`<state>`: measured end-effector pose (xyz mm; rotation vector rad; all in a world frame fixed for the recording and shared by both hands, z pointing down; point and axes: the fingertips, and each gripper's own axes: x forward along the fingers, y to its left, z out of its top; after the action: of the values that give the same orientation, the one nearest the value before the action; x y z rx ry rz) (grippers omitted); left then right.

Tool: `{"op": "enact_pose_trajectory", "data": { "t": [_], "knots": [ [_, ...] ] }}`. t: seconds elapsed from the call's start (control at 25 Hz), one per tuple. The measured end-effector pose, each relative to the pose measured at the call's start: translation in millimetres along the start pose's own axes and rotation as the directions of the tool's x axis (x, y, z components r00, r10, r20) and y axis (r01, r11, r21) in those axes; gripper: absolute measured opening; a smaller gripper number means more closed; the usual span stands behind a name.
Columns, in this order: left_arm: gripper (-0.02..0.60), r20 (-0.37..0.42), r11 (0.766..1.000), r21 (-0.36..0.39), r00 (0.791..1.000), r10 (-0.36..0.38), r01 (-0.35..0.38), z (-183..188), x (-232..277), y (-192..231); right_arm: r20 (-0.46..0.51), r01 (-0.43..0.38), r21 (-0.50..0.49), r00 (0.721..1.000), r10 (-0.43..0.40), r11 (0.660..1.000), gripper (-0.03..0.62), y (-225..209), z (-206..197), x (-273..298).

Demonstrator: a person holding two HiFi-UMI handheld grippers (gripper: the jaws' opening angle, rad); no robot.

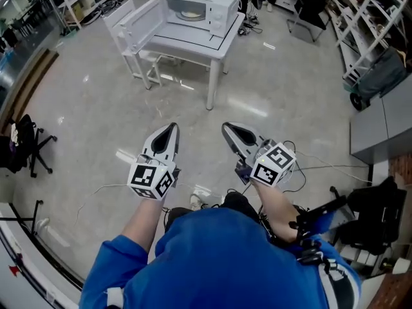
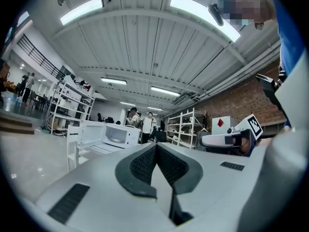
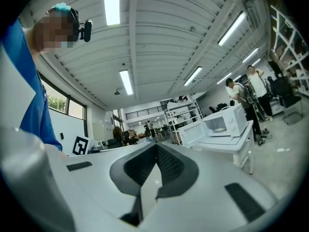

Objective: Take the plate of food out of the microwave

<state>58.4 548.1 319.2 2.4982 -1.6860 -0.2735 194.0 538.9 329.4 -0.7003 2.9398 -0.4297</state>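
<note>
Two tools, the left gripper (image 1: 172,127) and the right gripper (image 1: 226,128), are held side by side well short of the microwave (image 1: 205,6). Both are closed tight, with nothing caught between the jaws. The microwave is seen standing on a white table (image 1: 193,44), its door (image 1: 138,22) swung wide. The plate of food (image 1: 190,14) is shown lying inside the microwave's cavity, untouched. Bare floor (image 1: 96,102) is spread between the grippers and the microwave. The approach is judged to be the step in hand, with nothing yet reached for. Next, the gap to the microwave would have to be closed and jaws opened, so that the plate's rim can be taken and the plate drawn out level, clear of the door.
</note>
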Motion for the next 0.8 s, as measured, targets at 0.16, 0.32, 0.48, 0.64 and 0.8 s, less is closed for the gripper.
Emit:
{"op": "enact_pose_trajectory", "data": {
  "t": [0.16,0.32,0.48,0.64,0.8],
  "knots": [
    [0.008,0.005,1.0,-0.01,1.0,-0.011,0.011,4,8,24,-0.021,0.0,-0.012,1.0,0.0,1.0,-0.009,0,-1,28],
    [0.008,0.011,1.0,-0.016,1.0,-0.024,0.024,9,24,38,-0.018,0.007,-0.029,1.0,-0.008,1.0,-0.009,-11,7,47],
    [0.008,0.004,0.999,-0.016,1.0,-0.031,0.031,10,44,48,-0.012,0.009,-0.018,1.0,-0.009,1.0,-0.009,-31,10,64],
    [0.008,-0.003,1.0,-0.009,1.0,-0.021,0.021,9,74,65,-0.003,-0.004,0.002,1.0,0.004,1.0,-0.009,-61,14,86],
    [0.008,-0.005,1.0,0.002,1.0,-0.003,0.003,8,117,83,0.003,-0.027,0.009,1.0,0.027,1.0,-0.009,-101,24,111]
  ]
}}
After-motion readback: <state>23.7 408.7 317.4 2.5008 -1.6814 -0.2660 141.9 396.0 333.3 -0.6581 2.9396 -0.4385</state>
